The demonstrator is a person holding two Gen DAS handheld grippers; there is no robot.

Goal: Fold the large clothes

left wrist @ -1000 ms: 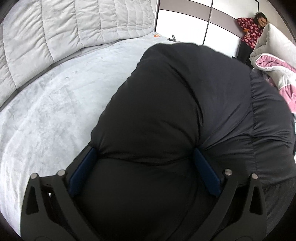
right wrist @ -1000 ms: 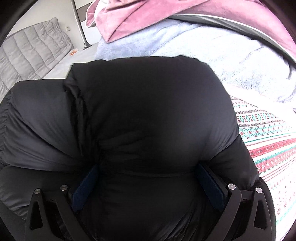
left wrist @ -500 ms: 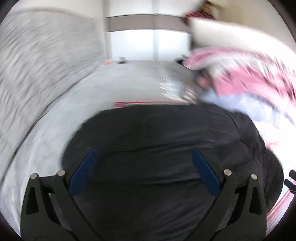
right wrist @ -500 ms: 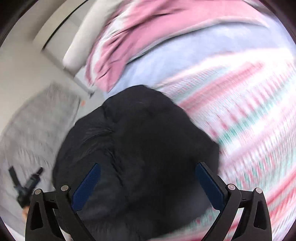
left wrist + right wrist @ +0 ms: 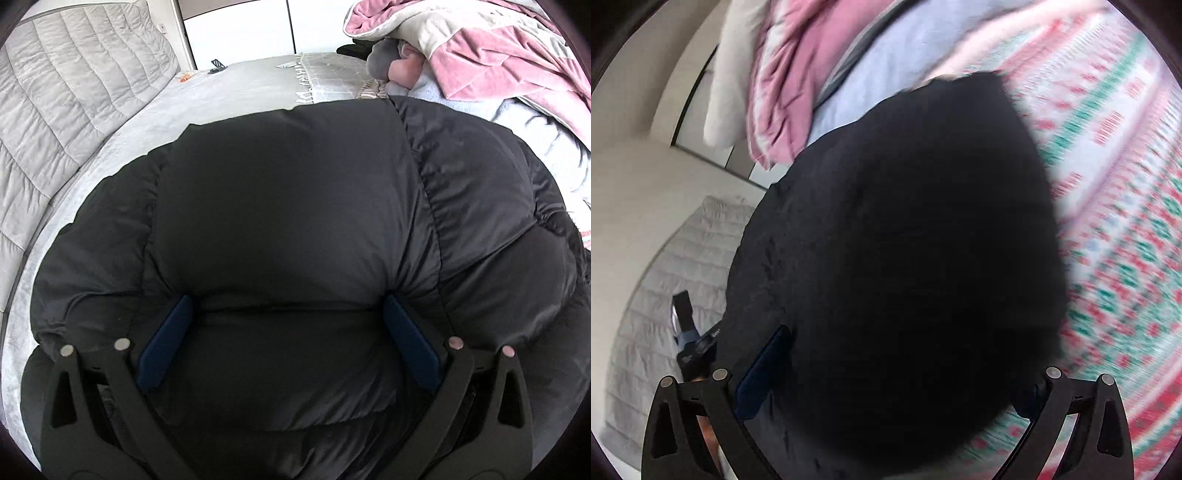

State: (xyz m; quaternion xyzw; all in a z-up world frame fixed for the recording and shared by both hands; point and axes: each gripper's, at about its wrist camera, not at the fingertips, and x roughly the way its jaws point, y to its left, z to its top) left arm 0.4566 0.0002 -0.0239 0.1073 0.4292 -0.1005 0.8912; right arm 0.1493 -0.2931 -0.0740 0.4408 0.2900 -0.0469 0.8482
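A puffy black down jacket lies bunched on the grey bed and fills most of the left wrist view. My left gripper has its jaws wide apart, and the jacket's padding bulges between the blue pads. In the right wrist view the same black jacket fills the middle, blurred by motion. My right gripper also stands wide, with jacket bulk between its fingers; the right pad is mostly hidden by fabric.
A grey quilted headboard runs along the left. A pile of pink and pale blue bedding lies at the right. A red and green patterned blanket lies under the jacket. The other gripper shows at the left.
Both grippers swung quickly with the jacket. The left view turned right toward the bedding pile and steadied. The right view tilted and is still blurred.
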